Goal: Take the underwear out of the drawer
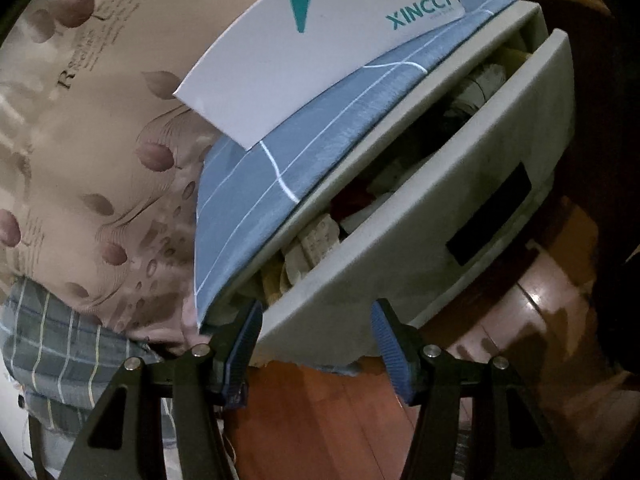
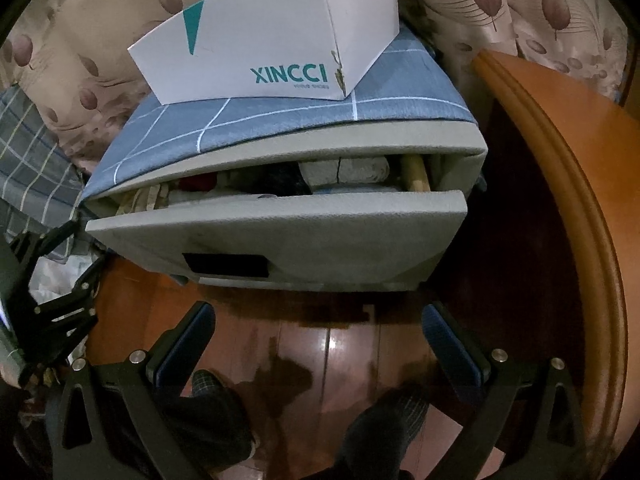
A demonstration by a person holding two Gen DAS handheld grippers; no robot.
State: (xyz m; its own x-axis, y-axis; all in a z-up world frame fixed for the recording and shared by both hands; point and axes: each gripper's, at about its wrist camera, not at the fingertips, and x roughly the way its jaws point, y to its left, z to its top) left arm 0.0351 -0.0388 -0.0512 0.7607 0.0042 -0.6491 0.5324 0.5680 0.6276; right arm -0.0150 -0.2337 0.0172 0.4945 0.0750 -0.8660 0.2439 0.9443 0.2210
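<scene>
A grey fabric drawer stands pulled partly out, with a dark handle slot in its front. Rolled and folded clothes in white, beige, red and dark colours fill it; which pieces are underwear I cannot tell. My right gripper is open over the wooden floor, just short of the drawer front. My left gripper is open too, rolled to one side, and its blue pads straddle the lower left corner of the drawer front without pressing on it. The right wrist view shows the left gripper by that same corner.
A white XINCCI box sits on a blue checked cloth covering the drawer unit. A leaf-patterned curtain hangs behind, plaid fabric lies at the left, and a curved wooden furniture edge stands to the right. The person's feet are on the floor.
</scene>
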